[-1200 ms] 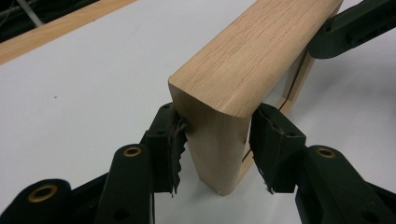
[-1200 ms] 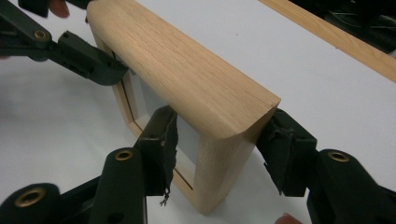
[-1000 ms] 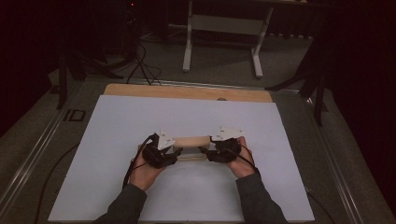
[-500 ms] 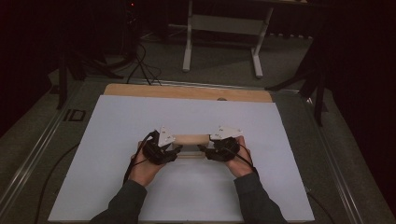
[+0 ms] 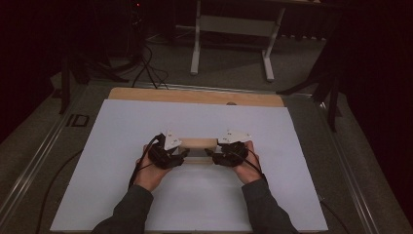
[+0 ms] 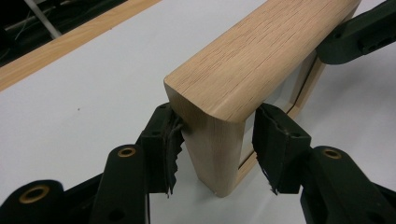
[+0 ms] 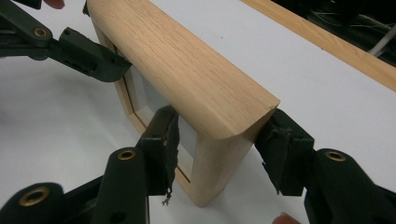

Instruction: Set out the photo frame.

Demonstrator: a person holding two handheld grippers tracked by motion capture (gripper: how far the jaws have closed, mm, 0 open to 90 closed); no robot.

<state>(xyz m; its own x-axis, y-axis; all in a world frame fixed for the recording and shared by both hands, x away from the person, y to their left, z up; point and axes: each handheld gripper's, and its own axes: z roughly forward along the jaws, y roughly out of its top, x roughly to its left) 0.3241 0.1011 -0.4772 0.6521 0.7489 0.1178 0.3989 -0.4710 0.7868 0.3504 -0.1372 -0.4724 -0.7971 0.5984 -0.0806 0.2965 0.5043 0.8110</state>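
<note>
A light oak frame (image 5: pixel 197 144) with a pale panel inside stands upright on its long edge on the white table top (image 5: pixel 146 204). My left gripper (image 5: pixel 184 154) holds its left end and my right gripper (image 5: pixel 209 154) its right end, each with a hand behind it. In the left gripper view the frame's end post (image 6: pixel 219 154) sits between the left gripper (image 6: pixel 217 140) pads, which press on both faces. The right gripper (image 7: pixel 219 140) clamps the other end of the frame (image 7: pixel 187 70) the same way. Each view also shows the opposite gripper's jaw farther along the frame.
A wooden strip (image 5: pixel 195 96) runs along the table's far edge. Beyond it, on the dark floor, are a metal stand (image 5: pixel 234 29) and cables (image 5: pixel 146 68). A metal rail (image 5: pixel 44 141) borders the table on the left.
Both grippers and the frame have edged slightly away from the person. The grips look the same as before.
</note>
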